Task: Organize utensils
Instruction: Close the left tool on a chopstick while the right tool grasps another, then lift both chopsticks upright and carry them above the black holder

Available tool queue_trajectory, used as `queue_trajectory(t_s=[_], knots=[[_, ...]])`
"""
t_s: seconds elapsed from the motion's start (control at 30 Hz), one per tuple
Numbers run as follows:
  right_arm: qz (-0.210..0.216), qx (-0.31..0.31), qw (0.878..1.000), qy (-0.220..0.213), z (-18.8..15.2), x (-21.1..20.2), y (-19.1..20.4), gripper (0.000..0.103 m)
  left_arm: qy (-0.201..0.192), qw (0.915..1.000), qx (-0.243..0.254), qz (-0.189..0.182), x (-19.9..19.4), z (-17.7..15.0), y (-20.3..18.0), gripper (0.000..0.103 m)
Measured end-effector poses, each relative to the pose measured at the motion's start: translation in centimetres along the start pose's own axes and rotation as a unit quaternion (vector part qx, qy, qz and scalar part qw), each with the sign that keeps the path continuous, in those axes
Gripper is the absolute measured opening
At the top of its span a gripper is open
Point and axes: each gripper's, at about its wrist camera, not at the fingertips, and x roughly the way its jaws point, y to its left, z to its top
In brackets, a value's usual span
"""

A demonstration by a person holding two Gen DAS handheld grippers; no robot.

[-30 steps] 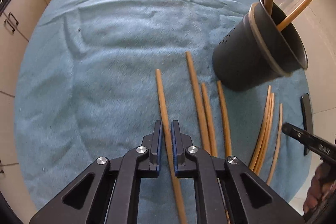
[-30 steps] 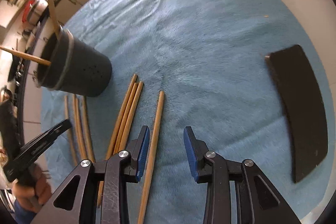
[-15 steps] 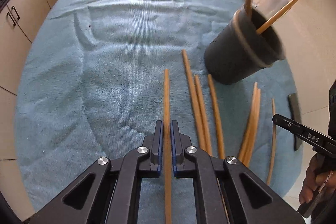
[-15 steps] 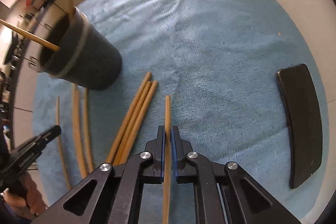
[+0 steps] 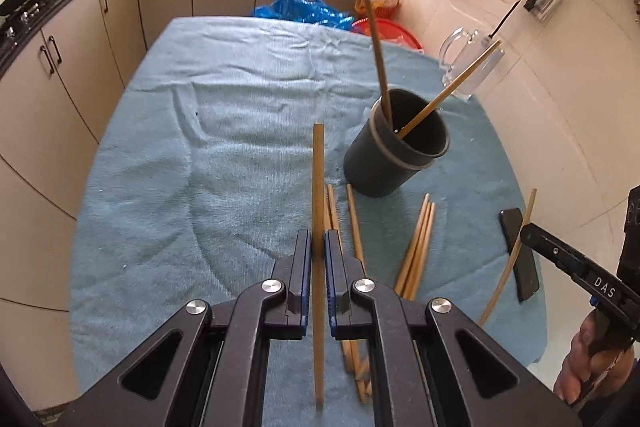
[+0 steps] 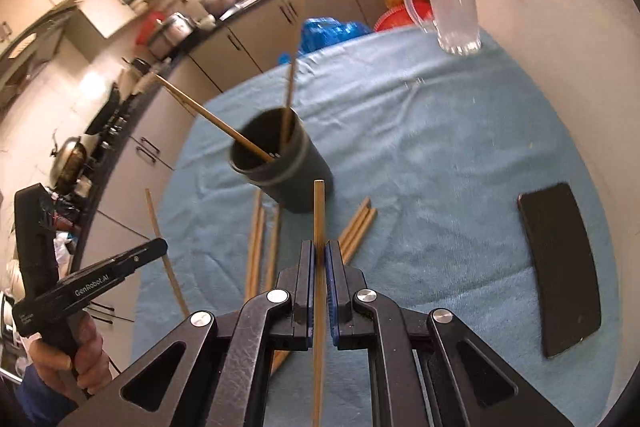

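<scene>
My left claw (image 5: 317, 255) and right claw (image 6: 319, 257) are each pinching a light, stiff, slippery chopstick (image 5: 318, 187) near its middle.

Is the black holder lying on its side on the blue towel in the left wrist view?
No. The black holder stands upright on the blue towel, its open mouth up, with two chopsticks leaning out.

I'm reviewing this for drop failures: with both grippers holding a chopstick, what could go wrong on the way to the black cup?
Two sticks already lean across the black cup, so a new chopstick could knock them or tip it. Each gripper, left and right, pinches its chopstick partway along, so either might pivot or slip. Arriving together, the grippers may collide.
</scene>
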Motion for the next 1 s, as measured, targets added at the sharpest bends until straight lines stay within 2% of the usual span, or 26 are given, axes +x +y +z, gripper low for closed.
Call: queue_trajectory(t_s=[0.23, 1.0], knots=[[0.018, -0.014, 0.999, -0.026, 0.1, -2.1, 0.1, 0.005, -0.023, 0.9996, -0.007, 0.013, -2.2, -0.7, -0.6, 0.006], [0.047, -0.026, 0.997, -0.061, 0.9, -5.5, -0.4, 0.005, -0.067, 0.9972, -0.018, 0.028, -6.1, -1.1, -1.1, 0.006]])
